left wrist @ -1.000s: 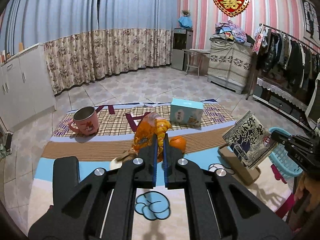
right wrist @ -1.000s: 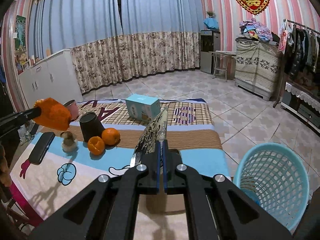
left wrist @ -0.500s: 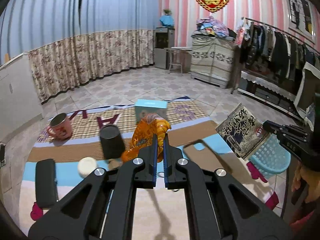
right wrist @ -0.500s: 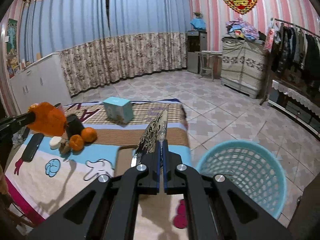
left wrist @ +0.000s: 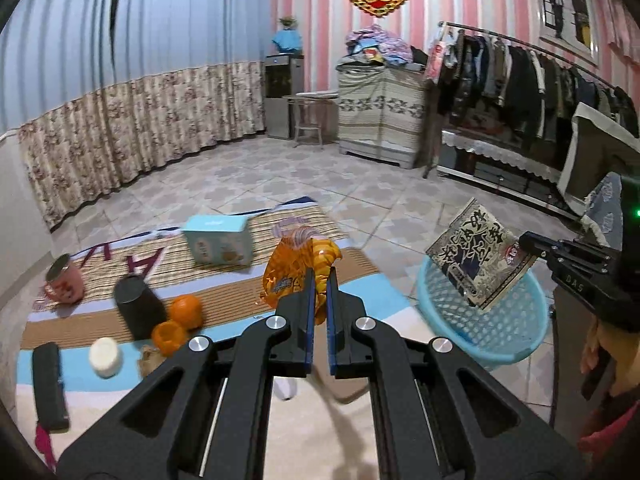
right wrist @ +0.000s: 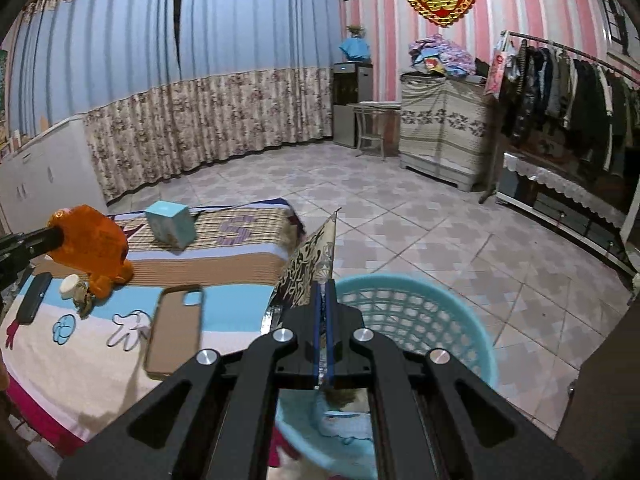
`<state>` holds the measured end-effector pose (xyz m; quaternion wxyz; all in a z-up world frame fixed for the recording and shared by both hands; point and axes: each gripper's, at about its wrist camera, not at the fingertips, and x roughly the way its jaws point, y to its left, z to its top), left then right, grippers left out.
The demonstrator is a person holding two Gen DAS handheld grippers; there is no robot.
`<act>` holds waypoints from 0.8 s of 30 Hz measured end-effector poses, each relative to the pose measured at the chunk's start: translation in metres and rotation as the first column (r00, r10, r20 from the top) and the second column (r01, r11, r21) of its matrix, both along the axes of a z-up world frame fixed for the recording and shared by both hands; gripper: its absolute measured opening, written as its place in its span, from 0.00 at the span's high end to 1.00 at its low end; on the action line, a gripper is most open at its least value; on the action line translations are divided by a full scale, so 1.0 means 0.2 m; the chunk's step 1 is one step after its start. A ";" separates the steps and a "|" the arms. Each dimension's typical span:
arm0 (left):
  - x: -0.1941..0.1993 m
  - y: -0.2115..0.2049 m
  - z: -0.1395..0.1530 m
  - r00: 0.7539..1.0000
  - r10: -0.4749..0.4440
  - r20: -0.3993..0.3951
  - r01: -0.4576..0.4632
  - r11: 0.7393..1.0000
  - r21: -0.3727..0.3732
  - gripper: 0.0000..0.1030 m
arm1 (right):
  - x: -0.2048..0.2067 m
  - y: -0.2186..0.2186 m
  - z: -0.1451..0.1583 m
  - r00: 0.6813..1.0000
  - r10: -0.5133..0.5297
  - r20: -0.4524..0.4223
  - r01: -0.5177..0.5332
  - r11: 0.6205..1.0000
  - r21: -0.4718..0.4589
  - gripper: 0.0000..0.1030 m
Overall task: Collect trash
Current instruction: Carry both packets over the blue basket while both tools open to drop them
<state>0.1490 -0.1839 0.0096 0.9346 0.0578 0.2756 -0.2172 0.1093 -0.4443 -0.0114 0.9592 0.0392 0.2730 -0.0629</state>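
My left gripper [left wrist: 319, 276] is shut on an orange snack wrapper [left wrist: 294, 274] and holds it above the table; the wrapper also shows in the right wrist view [right wrist: 94, 242]. My right gripper [right wrist: 324, 286] is shut on a black-and-white printed snack packet [right wrist: 308, 266] and holds it over the near rim of the light blue mesh basket [right wrist: 420, 320]. In the left wrist view the packet [left wrist: 478, 258] hangs above the basket [left wrist: 516, 328], which stands on the floor beside the table.
On the cartoon tablecloth [left wrist: 100, 396] lie two oranges [left wrist: 184, 312], a black cup [left wrist: 138, 312], a pink mug [left wrist: 64, 284], a teal box [left wrist: 220, 244], a white lid [left wrist: 105, 356], a black case [left wrist: 48, 384] and a brown phone case [right wrist: 174, 330]. A clothes rack [left wrist: 540, 92] stands at right.
Both grippers have swung right toward the basket with their wrappers. The right gripper's packet has come from over the table to above the basket rim.
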 end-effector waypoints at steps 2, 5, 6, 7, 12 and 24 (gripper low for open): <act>0.00 -0.08 0.00 1.000 -0.026 -0.010 0.026 1.000 -0.012 0.97 | -0.02 -0.05 0.00 1.000 -0.013 -0.004 0.013 1.000 -0.002 0.98; 0.02 -0.21 0.00 0.998 -0.064 -0.018 0.064 0.998 -0.015 0.97 | -0.04 -0.14 0.01 0.999 -0.042 -0.007 0.042 0.999 -0.011 0.98; 0.02 -0.25 0.00 0.997 -0.077 -0.021 0.077 0.997 -0.017 0.97 | -0.05 -0.16 0.00 0.999 -0.051 -0.009 0.051 0.999 -0.011 0.98; 0.03 -0.30 -0.01 0.995 -0.095 -0.024 0.094 0.995 -0.017 0.97 | -0.07 -0.20 0.00 0.998 -0.064 -0.011 0.064 0.998 -0.010 0.98; 0.02 -0.51 -0.02 0.987 -0.161 -0.032 0.160 0.987 -0.027 0.97 | -0.11 -0.32 -0.03 0.994 -0.103 -0.029 0.103 0.995 -0.016 0.98; 0.03 -0.81 -0.12 0.961 -0.264 -0.086 0.260 0.964 -0.048 0.97 | -0.16 -0.50 -0.10 0.987 -0.155 -0.048 0.155 0.988 0.012 0.98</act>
